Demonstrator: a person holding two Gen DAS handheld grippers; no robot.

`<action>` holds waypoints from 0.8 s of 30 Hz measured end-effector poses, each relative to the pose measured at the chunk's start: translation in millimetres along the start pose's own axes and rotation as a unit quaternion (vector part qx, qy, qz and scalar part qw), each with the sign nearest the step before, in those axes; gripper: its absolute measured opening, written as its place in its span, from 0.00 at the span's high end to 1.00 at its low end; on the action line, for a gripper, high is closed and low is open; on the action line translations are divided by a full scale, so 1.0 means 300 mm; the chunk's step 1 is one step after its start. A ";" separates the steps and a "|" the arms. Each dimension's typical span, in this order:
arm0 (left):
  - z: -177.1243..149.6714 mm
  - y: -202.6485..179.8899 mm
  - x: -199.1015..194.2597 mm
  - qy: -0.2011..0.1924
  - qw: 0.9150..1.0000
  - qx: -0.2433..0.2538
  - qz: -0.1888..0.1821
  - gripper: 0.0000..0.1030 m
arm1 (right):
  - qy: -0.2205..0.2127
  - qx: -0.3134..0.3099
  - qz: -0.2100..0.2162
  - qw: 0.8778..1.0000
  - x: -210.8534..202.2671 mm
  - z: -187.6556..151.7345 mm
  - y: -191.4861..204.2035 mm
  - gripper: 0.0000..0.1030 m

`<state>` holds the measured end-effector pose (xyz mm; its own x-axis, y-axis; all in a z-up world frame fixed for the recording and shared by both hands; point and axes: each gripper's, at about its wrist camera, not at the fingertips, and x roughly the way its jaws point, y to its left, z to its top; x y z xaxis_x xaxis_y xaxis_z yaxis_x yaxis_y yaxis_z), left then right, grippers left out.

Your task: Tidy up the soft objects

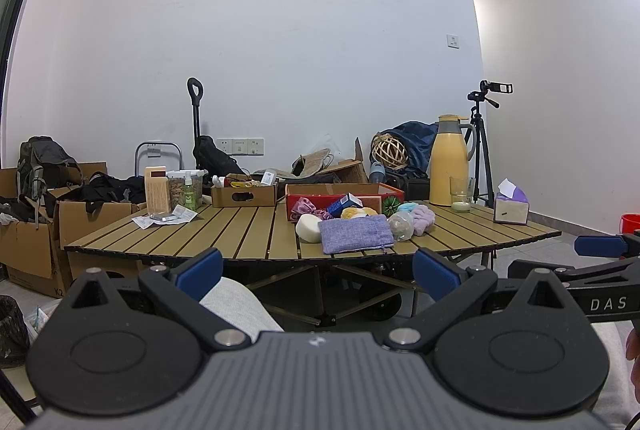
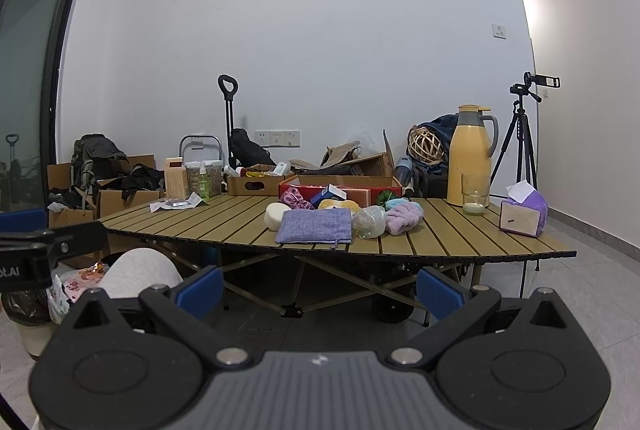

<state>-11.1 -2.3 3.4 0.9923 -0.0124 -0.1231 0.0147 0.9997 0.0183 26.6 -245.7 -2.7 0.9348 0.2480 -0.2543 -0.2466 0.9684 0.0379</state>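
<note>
Soft objects lie in a heap near the front of a slatted wooden table (image 1: 240,234) (image 2: 440,238): a purple cloth pouch (image 1: 355,233) (image 2: 315,225), a white round sponge (image 1: 309,227) (image 2: 275,214), a lilac fluffy band (image 1: 425,220) (image 2: 402,217), a clear crumpled plastic piece (image 1: 400,225) (image 2: 369,221), pink scrunchies (image 1: 304,208) (image 2: 294,198) and yellow sponges (image 1: 354,212) (image 2: 340,205). A red box (image 1: 344,195) (image 2: 340,188) stands behind them. My left gripper (image 1: 318,276) and right gripper (image 2: 319,290) are both open, empty, held low before the table's front edge.
A yellow thermos (image 1: 450,160) (image 2: 472,154), a glass (image 2: 475,195) and a purple tissue box (image 1: 511,207) (image 2: 523,214) stand on the right. A small cardboard tray (image 1: 244,192), jars and papers (image 1: 166,218) sit at left. Cardboard boxes (image 1: 36,238) and a tripod (image 2: 520,134) stand on the floor. A knee (image 2: 140,270) is below.
</note>
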 end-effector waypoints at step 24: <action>-0.007 -0.001 0.001 0.002 1.000 0.000 0.000 0.00 | 0.003 0.003 -0.004 1.000 0.014 -0.001 -0.005 0.00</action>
<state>-11.0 -2.4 1.2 0.9917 -0.0132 -0.1279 0.0156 0.9997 0.0175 30.8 -246.2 -4.0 0.9351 0.2400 -0.2606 -0.2373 0.9705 0.0423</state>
